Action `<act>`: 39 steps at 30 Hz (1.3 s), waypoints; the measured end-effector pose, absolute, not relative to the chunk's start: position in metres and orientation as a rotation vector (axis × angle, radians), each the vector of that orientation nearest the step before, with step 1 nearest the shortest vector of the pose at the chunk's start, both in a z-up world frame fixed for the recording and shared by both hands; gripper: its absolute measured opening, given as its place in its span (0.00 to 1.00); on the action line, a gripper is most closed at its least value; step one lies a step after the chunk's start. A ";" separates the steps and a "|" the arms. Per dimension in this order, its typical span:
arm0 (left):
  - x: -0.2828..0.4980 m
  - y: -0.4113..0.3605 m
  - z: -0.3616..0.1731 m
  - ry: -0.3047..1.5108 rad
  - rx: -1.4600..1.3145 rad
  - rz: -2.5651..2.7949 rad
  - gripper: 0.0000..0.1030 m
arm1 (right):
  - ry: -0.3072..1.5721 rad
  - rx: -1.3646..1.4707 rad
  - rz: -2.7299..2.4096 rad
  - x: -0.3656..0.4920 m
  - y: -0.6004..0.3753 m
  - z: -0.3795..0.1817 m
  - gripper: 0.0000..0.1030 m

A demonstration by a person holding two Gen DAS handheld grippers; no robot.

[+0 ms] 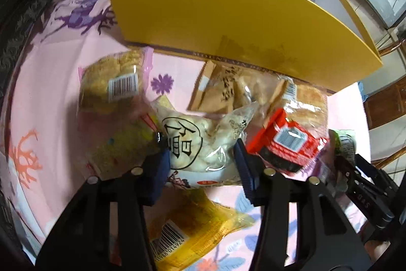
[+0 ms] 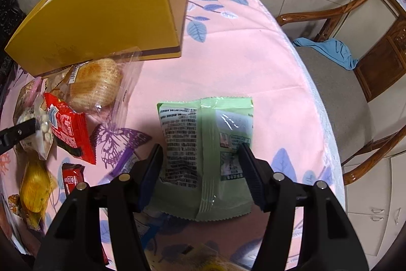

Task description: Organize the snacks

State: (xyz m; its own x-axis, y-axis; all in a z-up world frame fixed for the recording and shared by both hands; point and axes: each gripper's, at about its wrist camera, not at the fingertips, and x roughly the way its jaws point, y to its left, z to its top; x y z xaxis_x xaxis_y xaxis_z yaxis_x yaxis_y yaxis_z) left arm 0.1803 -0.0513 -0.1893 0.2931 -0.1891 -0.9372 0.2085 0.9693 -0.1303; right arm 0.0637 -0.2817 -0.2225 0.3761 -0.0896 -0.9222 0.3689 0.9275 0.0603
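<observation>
My left gripper (image 1: 200, 159) is shut on a clear bag of white round snacks (image 1: 198, 141) with a large black character on it, held above the table. My right gripper (image 2: 200, 161) is shut on a pale green snack packet (image 2: 208, 144), held above the pink cloth. A yellow cardboard box (image 1: 215, 9) with a white inside stands behind the snacks; it also shows in the right wrist view (image 2: 106, 12). A red packet (image 1: 286, 146) lies right of the left gripper. The right gripper also shows at the right edge of the left wrist view (image 1: 355, 169).
Loose snacks lie on the pink flowered tablecloth (image 2: 253, 62): a brown bun pack (image 1: 111, 85), a yellow packet (image 1: 192, 233), a clear bag of round crackers (image 2: 96, 85), a small red bar (image 2: 72, 178). A wooden chair (image 2: 342, 83) with a blue cloth (image 2: 330, 50) stands right of the table.
</observation>
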 end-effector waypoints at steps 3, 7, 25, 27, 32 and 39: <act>0.166 -0.048 -0.188 1.241 0.020 -0.276 0.47 | 1.157 0.287 -0.309 0.057 -0.287 -0.223 0.61; 0.154 -0.037 -0.186 1.247 -0.026 -0.274 0.46 | 1.173 0.277 -0.310 0.055 -0.290 -0.228 0.62; 0.140 -0.015 -0.109 1.121 -0.122 -0.296 0.46 | 0.966 0.205 -0.028 0.059 -0.226 -0.140 0.38; 0.147 -0.023 -0.098 1.103 -0.109 -0.306 0.46 | 0.945 0.193 -0.012 0.064 -0.220 -0.130 0.38; 0.177 -0.047 -0.066 1.034 -0.076 -0.345 0.46 | 0.883 0.190 -0.010 0.098 -0.216 -0.099 0.39; 0.245 -0.080 -0.038 0.988 -0.043 -0.355 0.46 | 0.823 0.231 -0.020 0.158 -0.226 -0.059 0.39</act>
